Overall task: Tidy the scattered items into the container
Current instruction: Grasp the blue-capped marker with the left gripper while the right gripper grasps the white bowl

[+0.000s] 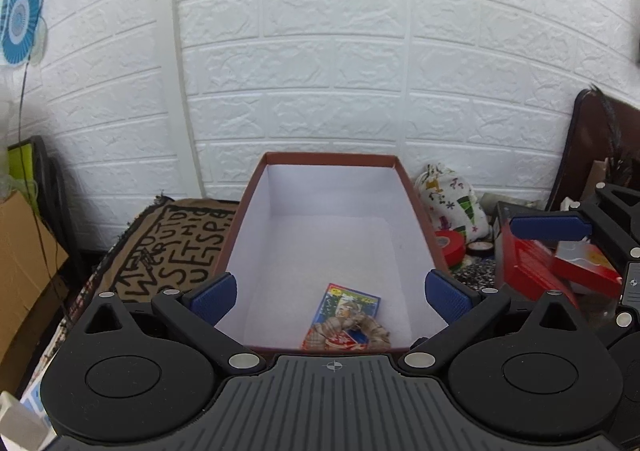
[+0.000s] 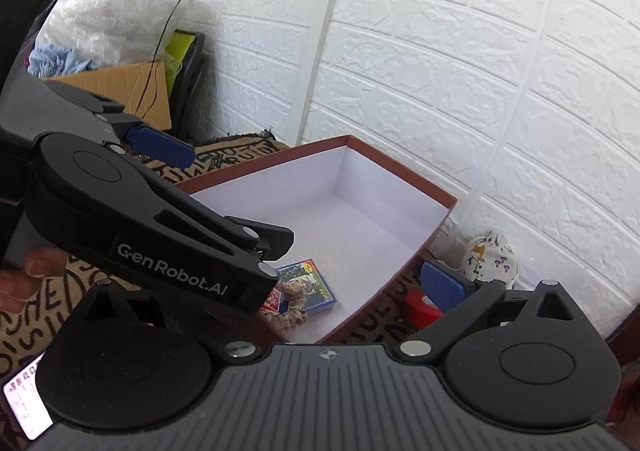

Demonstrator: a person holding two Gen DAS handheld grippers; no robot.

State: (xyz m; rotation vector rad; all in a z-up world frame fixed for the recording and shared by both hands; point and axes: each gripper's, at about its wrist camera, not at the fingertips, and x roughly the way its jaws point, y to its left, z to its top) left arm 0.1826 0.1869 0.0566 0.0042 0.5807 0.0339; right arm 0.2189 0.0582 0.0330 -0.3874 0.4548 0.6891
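Note:
A brown box point(image 1: 332, 158) with a white inside stands against the brick wall. At its near end lies a colourful card pack point(image 1: 352, 301) with a tan checked cloth piece point(image 1: 356, 331) on top. My left gripper point(image 1: 331, 295) is open above that end, its blue pads spread about as wide as the box and nothing between them. In the right wrist view the same box point(image 2: 400, 171), card pack point(image 2: 320, 287) and cloth piece point(image 2: 292, 315) show. My right gripper point(image 2: 328, 287) is open and empty, its left finger hidden behind the left gripper point(image 2: 216, 195).
Right of the box are a red tape roll point(image 1: 450, 247), a printed drawstring bag point(image 1: 452, 207) and a red carton point(image 1: 532, 271). A lettered tan cloth point(image 1: 176, 247) covers the table. A cardboard box point(image 2: 132, 91) stands at the left. A thumb point(image 2: 36, 267) holds the left gripper.

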